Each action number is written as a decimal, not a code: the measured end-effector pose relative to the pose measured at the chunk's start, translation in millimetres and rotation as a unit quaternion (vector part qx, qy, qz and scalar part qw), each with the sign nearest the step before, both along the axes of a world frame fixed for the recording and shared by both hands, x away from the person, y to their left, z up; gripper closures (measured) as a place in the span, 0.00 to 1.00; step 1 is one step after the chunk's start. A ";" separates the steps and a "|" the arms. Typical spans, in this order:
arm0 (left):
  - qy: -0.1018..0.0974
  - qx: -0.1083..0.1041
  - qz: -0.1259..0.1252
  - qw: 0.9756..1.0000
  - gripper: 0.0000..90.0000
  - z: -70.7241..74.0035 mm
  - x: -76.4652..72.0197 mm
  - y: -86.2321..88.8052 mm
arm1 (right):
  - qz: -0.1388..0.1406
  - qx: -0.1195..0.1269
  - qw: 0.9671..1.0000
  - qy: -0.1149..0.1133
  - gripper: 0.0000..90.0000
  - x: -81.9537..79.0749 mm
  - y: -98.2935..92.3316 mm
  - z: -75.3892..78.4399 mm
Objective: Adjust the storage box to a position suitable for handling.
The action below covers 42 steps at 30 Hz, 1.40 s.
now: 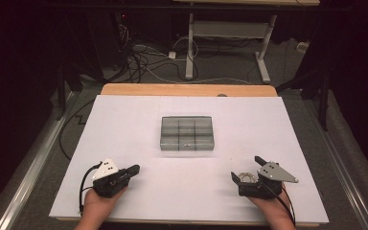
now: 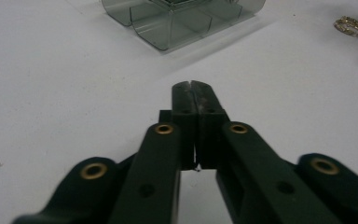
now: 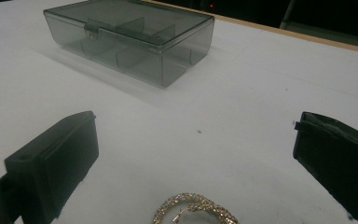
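High view: the left hand-held gripper (image 1: pixel 133 170) rests near-left on the white counter (image 1: pixel 124 124), the right hand-held gripper (image 1: pixel 247 169) near-right, a grey compartment box (image 1: pixel 187 133) mid-counter. Left gripper view: its jaws meet, nothing between them. Right gripper view: jaws stand wide apart, a gold sparkly hoop (image 3: pixel 196 211) lying between them, untouched.

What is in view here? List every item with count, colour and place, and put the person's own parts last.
box: one, smoky grey see-through plastic with dividers, lid shut, middle of the sheet.
hoop earrings: gold, sparkly, count unclear, between the right gripper's jaws.
sheet: one, white, covering the table.
table: one, wooden edge at the far side.
desk legs: white, on the floor beyond, with cables.
left gripper: one, black, shut, empty, near left.
right gripper: one, black, open, near right.
hands: two, at the near edge.
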<state>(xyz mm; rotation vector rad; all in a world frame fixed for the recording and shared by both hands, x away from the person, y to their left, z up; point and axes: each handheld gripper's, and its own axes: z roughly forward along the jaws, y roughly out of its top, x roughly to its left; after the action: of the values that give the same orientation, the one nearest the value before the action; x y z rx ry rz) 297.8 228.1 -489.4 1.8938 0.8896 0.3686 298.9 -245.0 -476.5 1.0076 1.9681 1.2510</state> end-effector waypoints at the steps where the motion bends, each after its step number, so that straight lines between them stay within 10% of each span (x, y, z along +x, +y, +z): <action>1: 0.003 0.000 0.000 1.000 0.98 0.1 0.4 0.2 | 0.001 0.001 1.000 0.000 0.01 -0.2 0.2 0.0; 23: 0.003 0.008 -0.009 1.000 0.98 0.1 0.4 -1.9 | 0.007 0.002 1.000 -0.005 0.09 -0.3 0.1 0.7; 36: 0.000 0.027 -0.018 0.999 0.98 0.4 -0.2 -5.8 | 0.030 -0.009 1.000 0.002 0.49 -2.7 5.5 1.4; 42: 0.010 0.023 -0.017 1.000 0.98 0.2 2.1 -5.1 | 0.007 -0.001 1.000 0.009 0.95 0.9 5.4 4.1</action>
<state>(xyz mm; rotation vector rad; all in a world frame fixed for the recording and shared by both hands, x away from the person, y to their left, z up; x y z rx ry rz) 299.9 223.0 -489.2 1.9563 0.8666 0.3530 299.8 -239.5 -472.4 1.0089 1.9931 1.2516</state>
